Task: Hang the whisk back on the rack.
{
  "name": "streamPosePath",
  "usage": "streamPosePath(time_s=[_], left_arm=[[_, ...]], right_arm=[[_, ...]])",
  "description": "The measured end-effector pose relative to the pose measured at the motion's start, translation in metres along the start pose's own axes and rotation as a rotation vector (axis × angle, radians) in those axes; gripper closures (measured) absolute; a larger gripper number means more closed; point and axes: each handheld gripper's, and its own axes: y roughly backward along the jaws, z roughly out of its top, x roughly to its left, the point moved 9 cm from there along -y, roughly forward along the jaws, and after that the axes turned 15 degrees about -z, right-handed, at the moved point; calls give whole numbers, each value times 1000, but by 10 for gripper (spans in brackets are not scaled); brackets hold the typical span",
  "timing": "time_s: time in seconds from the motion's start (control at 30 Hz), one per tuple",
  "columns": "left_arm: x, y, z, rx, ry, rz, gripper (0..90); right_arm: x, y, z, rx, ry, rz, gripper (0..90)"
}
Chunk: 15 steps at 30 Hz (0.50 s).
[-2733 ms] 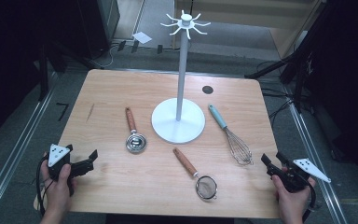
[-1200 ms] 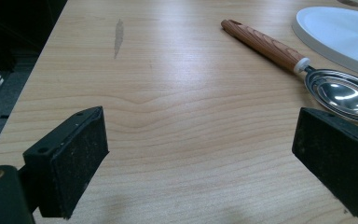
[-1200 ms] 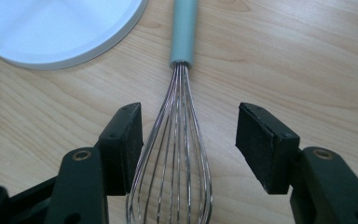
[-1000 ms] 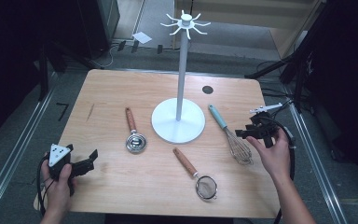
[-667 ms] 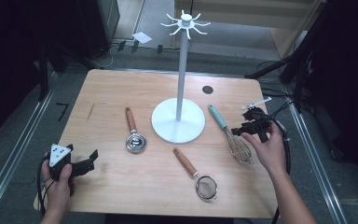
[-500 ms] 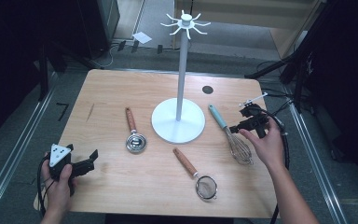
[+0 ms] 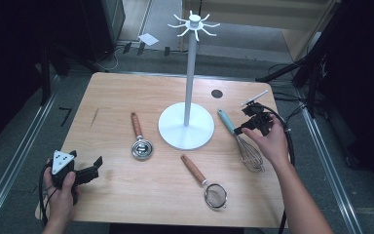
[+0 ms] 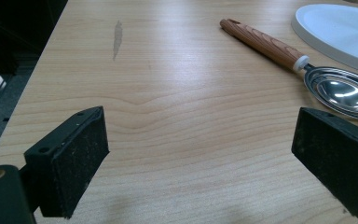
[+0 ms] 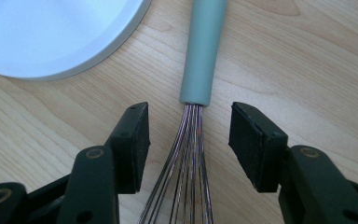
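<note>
The right tongs (image 9: 189,142) straddle the whisk (image 9: 200,60) where wires meet its teal handle, jaws just closing, not yet touching. The whisk lies on the surface (image 7: 121,97) beside the white stand (image 7: 186,126). The left tongs (image 7: 91,171) rest open, empty.

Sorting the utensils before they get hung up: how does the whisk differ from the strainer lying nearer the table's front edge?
The whisk has a teal handle; the strainer has a wooden one. The whisk ends in a long cage of wires, the strainer in a small round mesh bowl. The right tool straddles the whisk with its pads apart from the wires; the strainer lies alone. Both lie flat beside the white stand.
</note>
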Motion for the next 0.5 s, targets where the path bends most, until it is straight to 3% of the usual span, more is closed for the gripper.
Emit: streamPosePath(time_s=[0.5], left_arm=[[0,0,0,0,-4,-2,43]], right_arm=[[5,-21,15,99,54,-42,568]])
